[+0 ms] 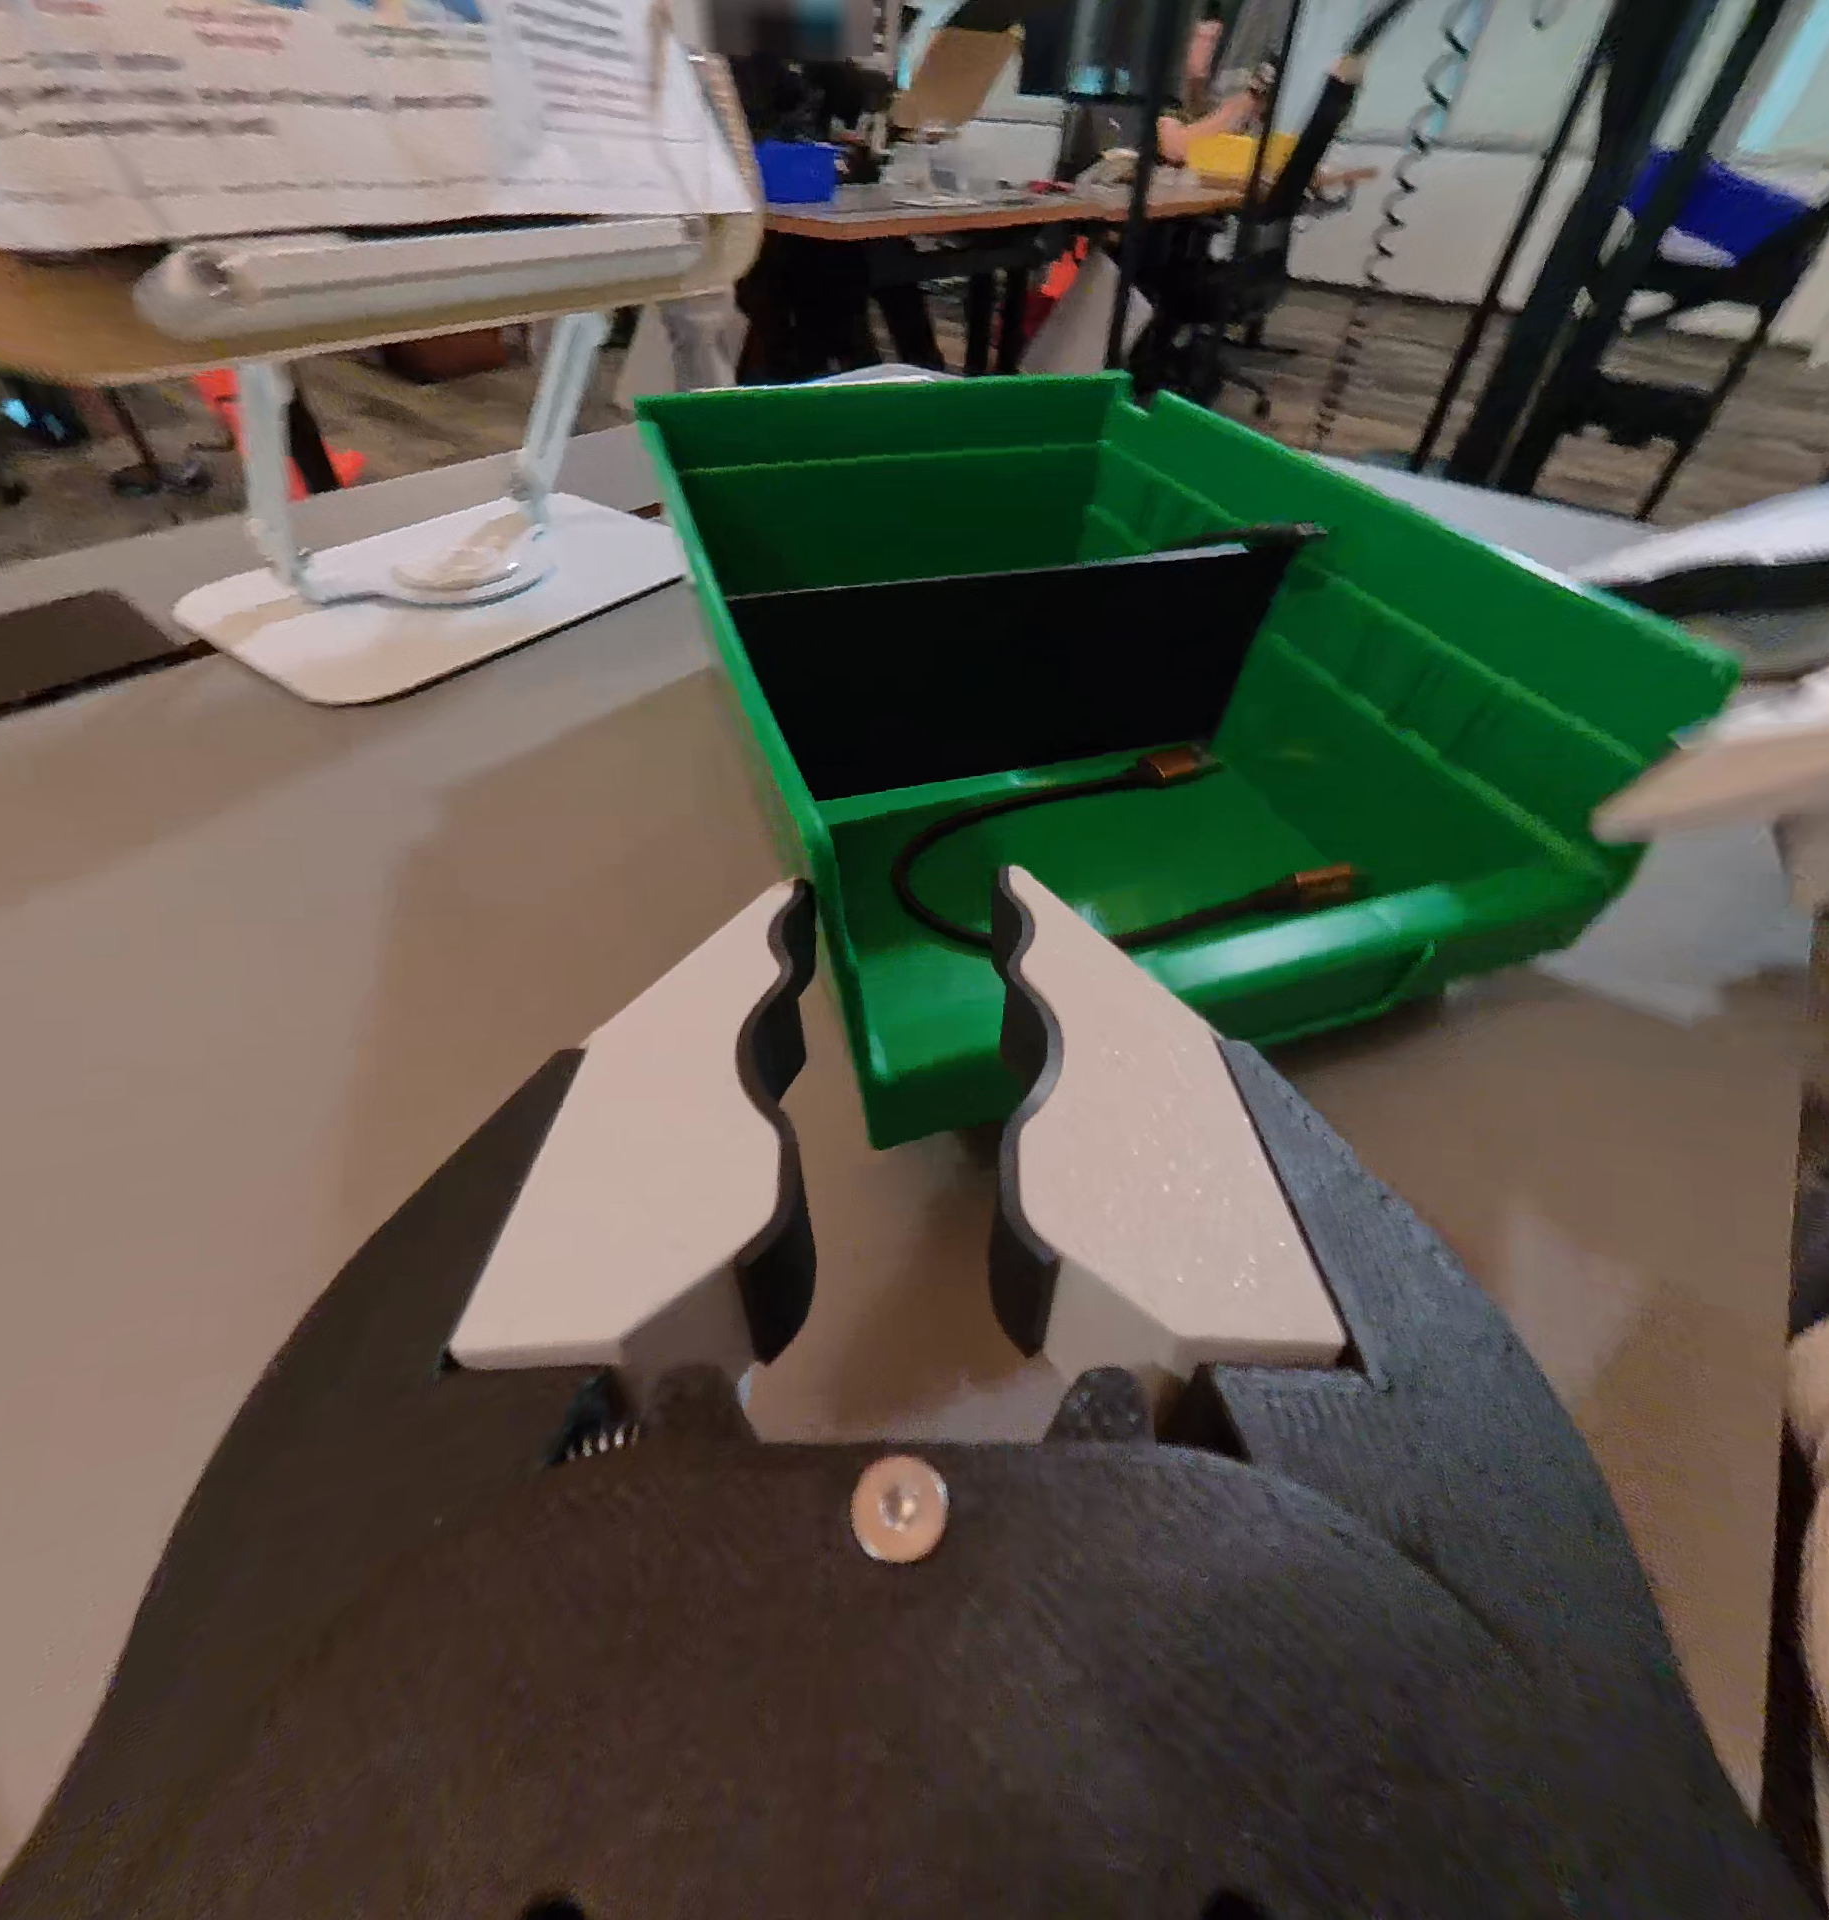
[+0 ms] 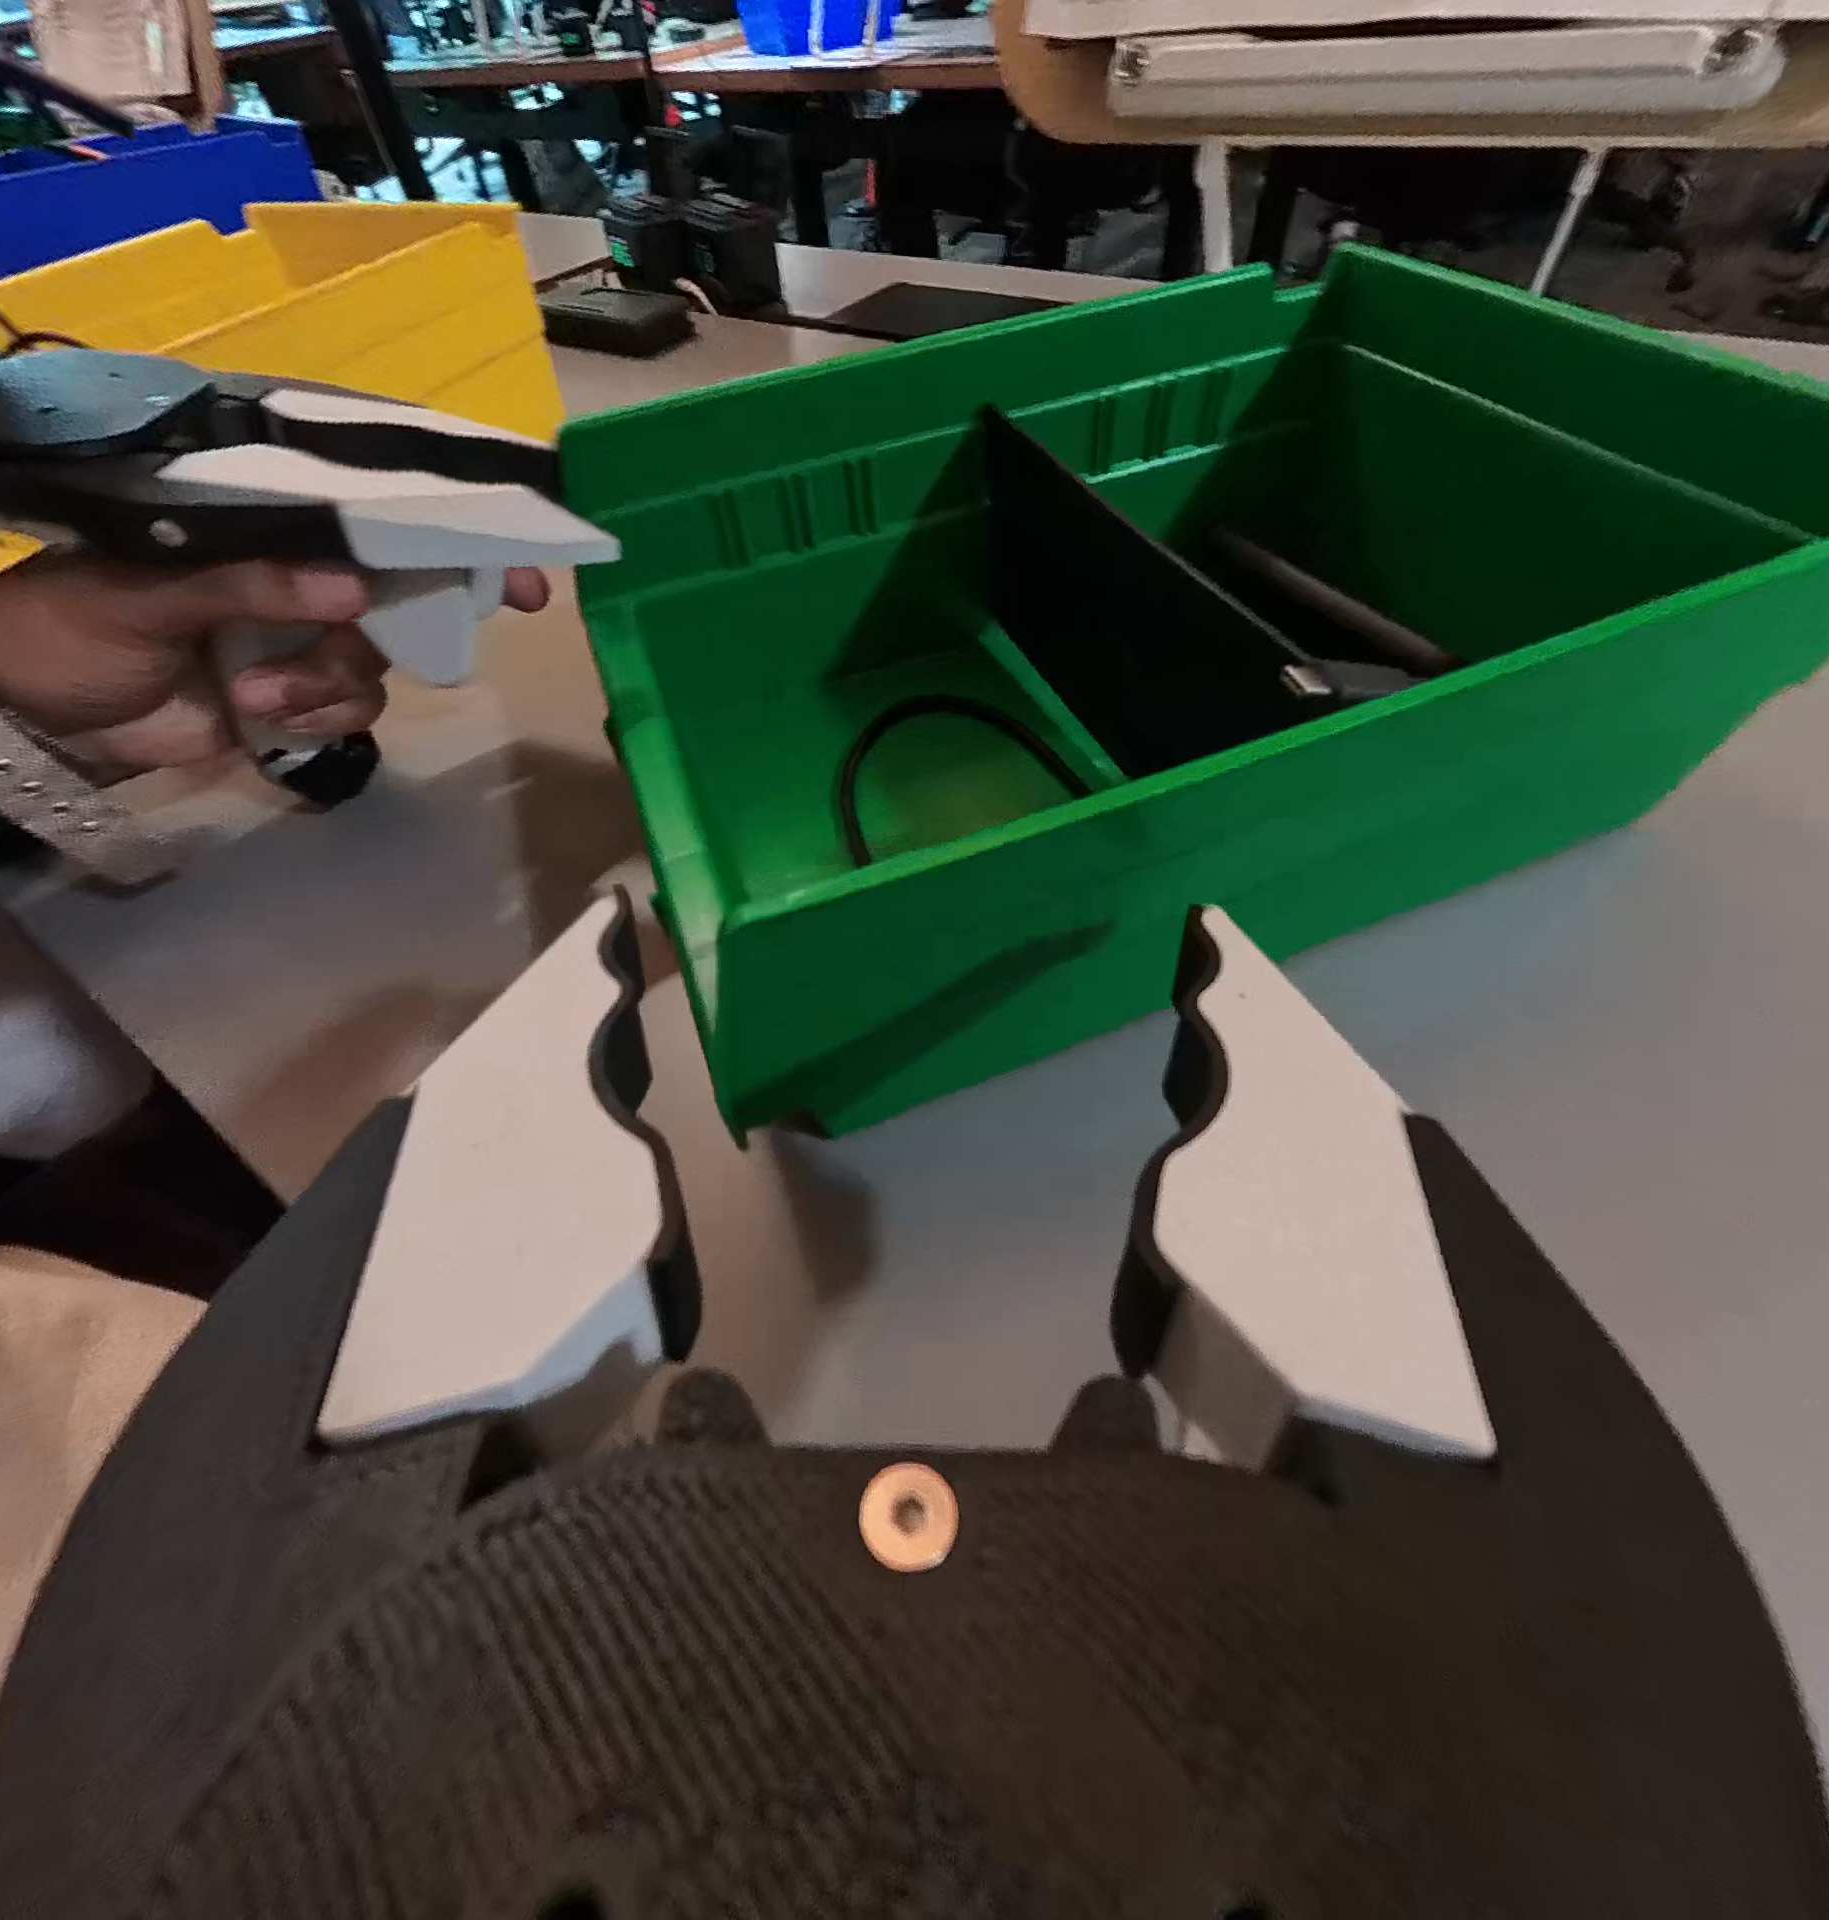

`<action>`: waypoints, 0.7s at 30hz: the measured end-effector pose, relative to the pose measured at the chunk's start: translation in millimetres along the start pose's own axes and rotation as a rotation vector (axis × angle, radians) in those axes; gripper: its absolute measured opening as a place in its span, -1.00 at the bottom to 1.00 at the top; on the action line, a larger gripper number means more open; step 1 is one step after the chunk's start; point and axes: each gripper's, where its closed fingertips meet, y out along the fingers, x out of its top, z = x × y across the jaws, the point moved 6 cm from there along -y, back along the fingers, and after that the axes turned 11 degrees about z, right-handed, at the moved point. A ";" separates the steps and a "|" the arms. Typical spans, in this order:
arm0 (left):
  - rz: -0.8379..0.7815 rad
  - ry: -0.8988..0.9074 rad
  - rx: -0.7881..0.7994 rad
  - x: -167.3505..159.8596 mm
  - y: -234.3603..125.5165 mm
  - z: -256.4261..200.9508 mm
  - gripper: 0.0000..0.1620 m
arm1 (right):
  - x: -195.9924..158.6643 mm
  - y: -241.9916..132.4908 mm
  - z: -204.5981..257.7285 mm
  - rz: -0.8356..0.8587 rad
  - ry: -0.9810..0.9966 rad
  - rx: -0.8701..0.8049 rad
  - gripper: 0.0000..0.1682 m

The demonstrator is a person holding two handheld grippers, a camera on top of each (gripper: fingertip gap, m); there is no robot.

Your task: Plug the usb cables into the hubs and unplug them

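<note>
A green bin (image 1: pixel 889 488) stands on the table, split by a black divider (image 1: pixel 993 665). A black usb cable (image 1: pixel 925 836) with two copper-coloured plugs (image 1: pixel 1175 767) lies in its near compartment. My left gripper (image 1: pixel 905 894) is open and empty, just before the bin's near corner. In the right wrist view the bin (image 2: pixel 1201 862) shows the cable (image 2: pixel 858 769) left of the divider and a dark grey hub with a metal plug (image 2: pixel 1341 677) on the right. My right gripper (image 2: pixel 908 914) is wide open and empty, at the bin's front corner. My left gripper (image 2: pixel 583 502) hovers by the bin's left wall.
A white stand base (image 1: pixel 422 613) holding a paper board sits left of the bin. A yellow bin (image 2: pixel 318 291) and a blue bin (image 2: pixel 110 187) stand behind the left gripper. Black boxes (image 2: pixel 681 249) lie at the table's far side. A finger of the right gripper (image 1: pixel 1741 758) shows at the right edge.
</note>
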 end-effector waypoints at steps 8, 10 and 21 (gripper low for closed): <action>-0.087 0.225 -0.148 7.2 1.4 -44.7 -0.46 | -11.4 -24.3 -75.6 0.023 0.118 -0.115 -0.43; -0.123 0.206 -0.078 11.8 -0.3 -37.5 -0.44 | -14.7 -34.6 -101.2 0.012 0.157 -0.163 -0.64; -0.150 0.125 0.047 13.6 -4.3 -10.9 -0.42 | -42.4 -99.9 -202.6 -0.018 0.288 -0.316 -0.94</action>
